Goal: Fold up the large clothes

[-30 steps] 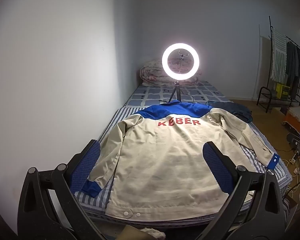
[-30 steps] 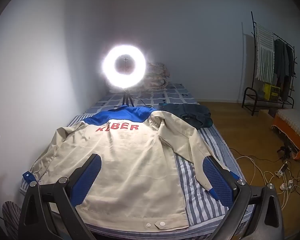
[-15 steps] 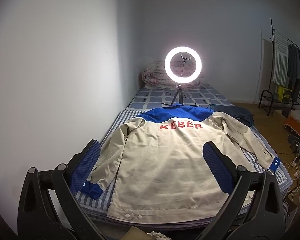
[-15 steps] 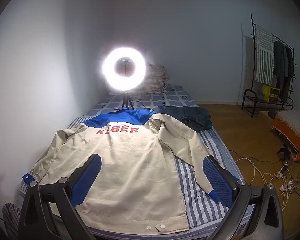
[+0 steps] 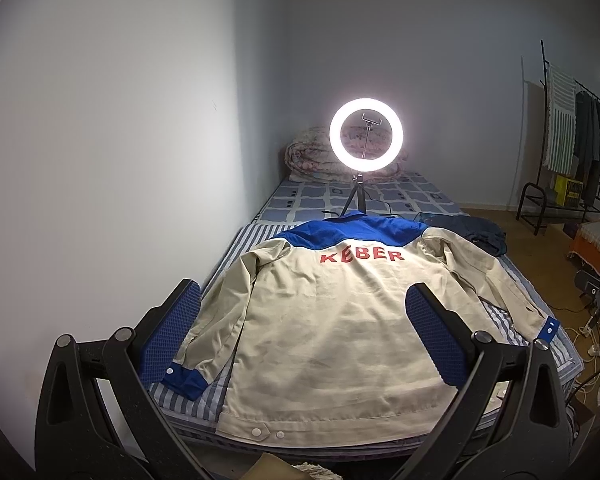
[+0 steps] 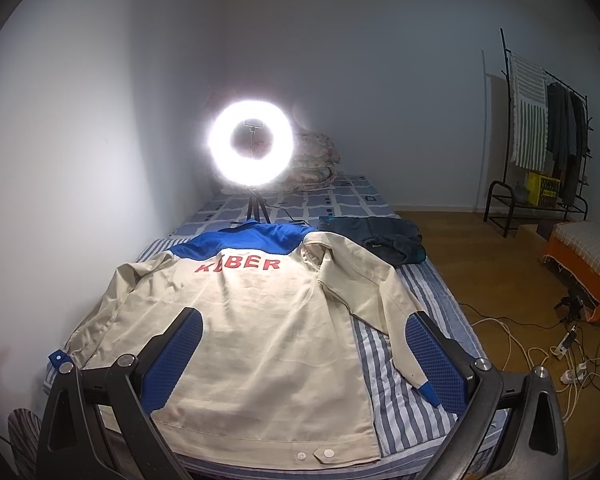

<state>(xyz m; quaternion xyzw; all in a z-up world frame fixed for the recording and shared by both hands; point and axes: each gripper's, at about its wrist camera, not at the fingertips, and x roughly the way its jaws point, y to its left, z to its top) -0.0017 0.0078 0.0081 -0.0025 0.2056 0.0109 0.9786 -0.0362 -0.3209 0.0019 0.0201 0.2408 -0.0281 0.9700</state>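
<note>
A beige work jacket [image 5: 324, 332] [image 6: 256, 332] with a blue yoke, blue cuffs and red lettering lies spread back-up on the striped bed [image 5: 228, 252] [image 6: 416, 360], its hem toward me and both sleeves laid out to the sides. My left gripper [image 5: 302, 328] hovers above the hem end, open, nothing between its blue pads. My right gripper [image 6: 304, 352] is open too, held over the jacket's lower right part near the right sleeve cuff [image 6: 426, 392]. Neither gripper touches the cloth.
A lit ring light [image 5: 366, 134] [image 6: 252, 144] on a small tripod stands on the bed behind the collar. A dark garment [image 6: 384, 236] lies at the bed's right edge, a rolled quilt [image 5: 308, 156] at the head. Wall on the left; clothes rack [image 6: 540, 136] and floor cables [image 6: 540, 344] on the right.
Both views have shifted slightly back and up from the bed, so the jacket sits a bit lower in frame. The jacket itself has not moved and both grippers stay open.
</note>
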